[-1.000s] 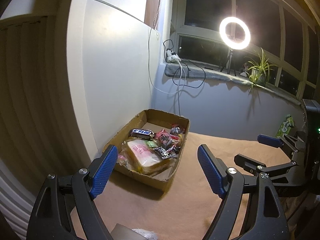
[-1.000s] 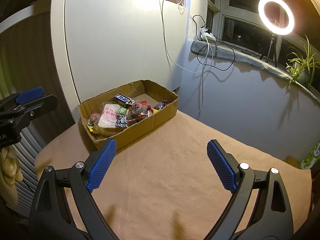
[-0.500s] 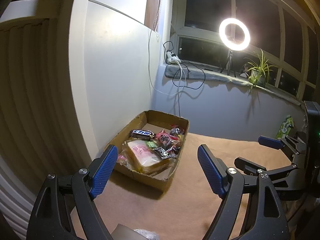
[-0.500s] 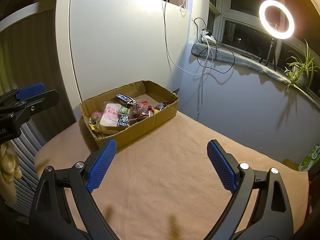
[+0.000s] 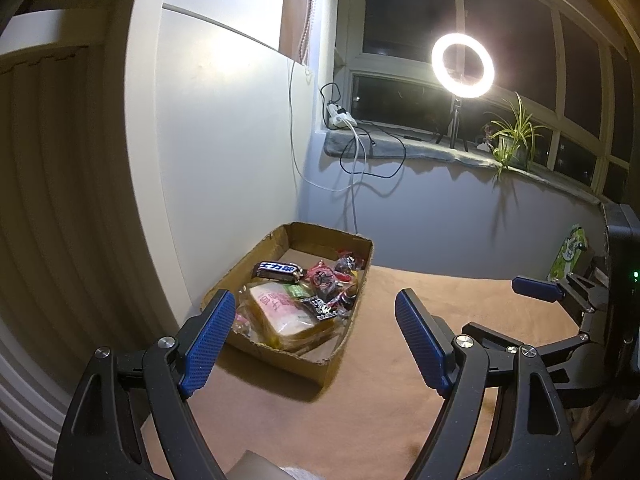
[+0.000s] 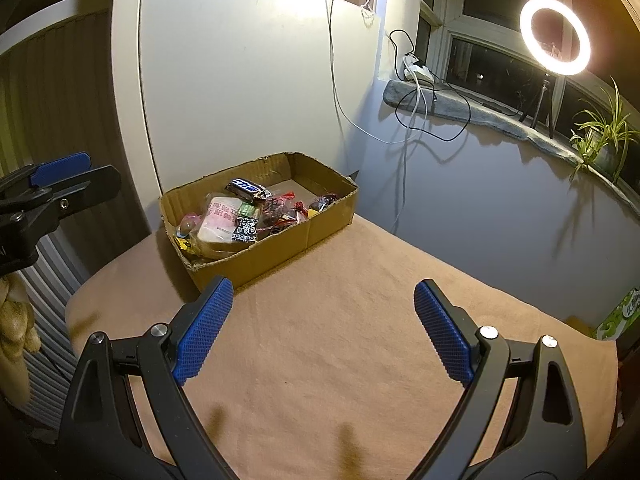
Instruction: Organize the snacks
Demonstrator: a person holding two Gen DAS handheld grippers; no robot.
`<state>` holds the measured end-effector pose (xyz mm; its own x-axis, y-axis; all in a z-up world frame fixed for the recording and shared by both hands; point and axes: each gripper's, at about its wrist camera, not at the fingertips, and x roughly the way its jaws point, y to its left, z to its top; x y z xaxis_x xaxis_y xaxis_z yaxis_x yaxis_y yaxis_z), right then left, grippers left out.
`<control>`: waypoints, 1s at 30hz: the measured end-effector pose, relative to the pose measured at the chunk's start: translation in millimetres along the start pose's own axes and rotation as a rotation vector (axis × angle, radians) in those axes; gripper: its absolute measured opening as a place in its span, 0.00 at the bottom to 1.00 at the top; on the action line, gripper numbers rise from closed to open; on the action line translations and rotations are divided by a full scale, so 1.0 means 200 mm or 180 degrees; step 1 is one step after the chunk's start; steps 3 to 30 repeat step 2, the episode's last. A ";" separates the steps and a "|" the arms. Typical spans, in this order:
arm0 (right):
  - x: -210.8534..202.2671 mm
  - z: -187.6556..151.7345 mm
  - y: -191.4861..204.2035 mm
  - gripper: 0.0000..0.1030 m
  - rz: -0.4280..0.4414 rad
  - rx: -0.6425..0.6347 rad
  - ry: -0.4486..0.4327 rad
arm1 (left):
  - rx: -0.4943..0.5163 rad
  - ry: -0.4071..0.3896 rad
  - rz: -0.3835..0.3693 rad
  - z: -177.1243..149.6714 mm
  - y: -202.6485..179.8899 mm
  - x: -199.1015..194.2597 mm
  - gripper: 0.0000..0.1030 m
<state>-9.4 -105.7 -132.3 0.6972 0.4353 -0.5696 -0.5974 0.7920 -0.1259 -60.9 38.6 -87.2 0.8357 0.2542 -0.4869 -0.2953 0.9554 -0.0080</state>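
Looking at: a cardboard box [image 6: 256,224] of snacks sitting on a tan blanket [image 6: 360,340], pushed up near the white panel [image 6: 248,92] in the corner.
Left gripper [image 5: 310,336]: fingers wide apart, nothing between them, hovering just short of the box's near end.
Right gripper [image 6: 320,332]: same deal – spread wide and empty, over bare blanket, box a bit off ahead and to its left.
What's inside: a wrapped bread pack [image 5: 286,314] with a pink label on the near side, a dark candy bar [image 5: 278,270] with a blue-and-white label behind it, a small black-and-white packet [image 5: 320,307], plus a jumble of red wrappers [image 5: 326,280] toward the far side.
Far half of the box: looks mostly bare from here.
How it'll handle: my guess is everything's light. The bread is soft and squashy – go easy, and take it across the short sides, not the middle. The candy bar is stiff, so pinching it across its width should be fine. The foil wrappers look slick and crinkly, and will probably slide if nipped by a corner.
Box itself: thin card with torn edges, likely to skid on the blanket if nudged.
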 end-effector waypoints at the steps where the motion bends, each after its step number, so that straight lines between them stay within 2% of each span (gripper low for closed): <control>1: 0.00 0.00 0.00 0.91 0.0000 0.0005 0.0003 | 0.0005 -0.0009 0.0005 0.00 0.00 0.00 0.80; 30: 0.00 -0.01 0.00 0.91 -0.0002 0.0009 0.0004 | 0.0015 -0.0021 0.0022 -0.01 -0.01 0.00 0.80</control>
